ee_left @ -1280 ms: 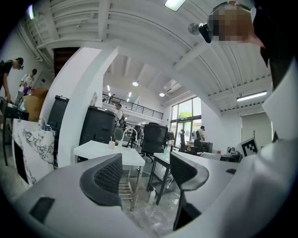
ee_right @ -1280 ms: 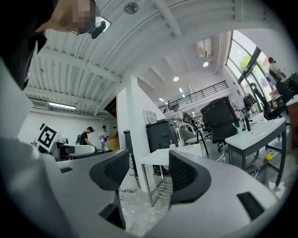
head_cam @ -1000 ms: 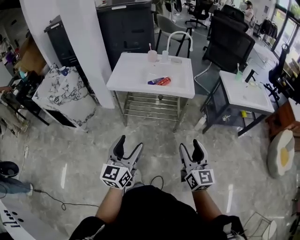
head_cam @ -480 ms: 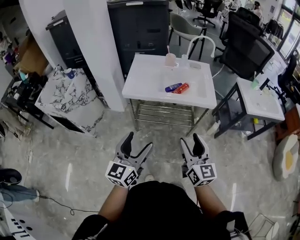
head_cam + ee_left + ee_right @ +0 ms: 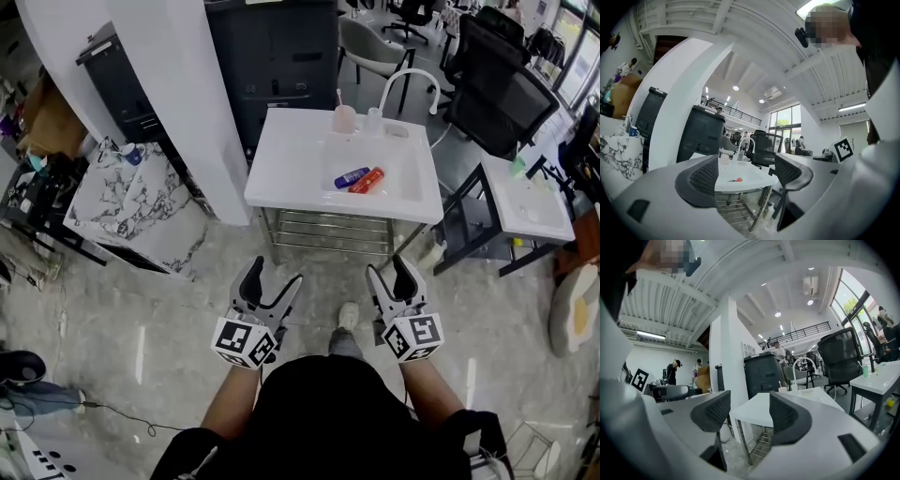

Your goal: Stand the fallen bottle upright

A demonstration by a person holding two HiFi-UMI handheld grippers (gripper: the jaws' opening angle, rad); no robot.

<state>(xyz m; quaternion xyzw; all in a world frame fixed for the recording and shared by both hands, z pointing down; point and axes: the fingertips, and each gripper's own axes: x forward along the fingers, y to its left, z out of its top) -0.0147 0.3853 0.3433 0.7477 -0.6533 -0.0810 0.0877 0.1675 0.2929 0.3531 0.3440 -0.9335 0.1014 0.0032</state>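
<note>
L gripper point(image 5: 272, 278), grey jaws spread wide and just been opening, nothing betw. them. R gripper point(image 5: 389, 269) also spread, empty. Both well short of the white sink-top table point(image 5: 281, 159) ahead. In its basin a small red-orange bottle point(image 5: 367, 180) lies flat, touching a blue bottle point(image 5: 352, 175), poss. a tube. Pink cup point(image 5: 344, 119) stands at the far edge.

Head view overhead; gripper views level (all share white table point(image 5: 281, 178)).
</note>
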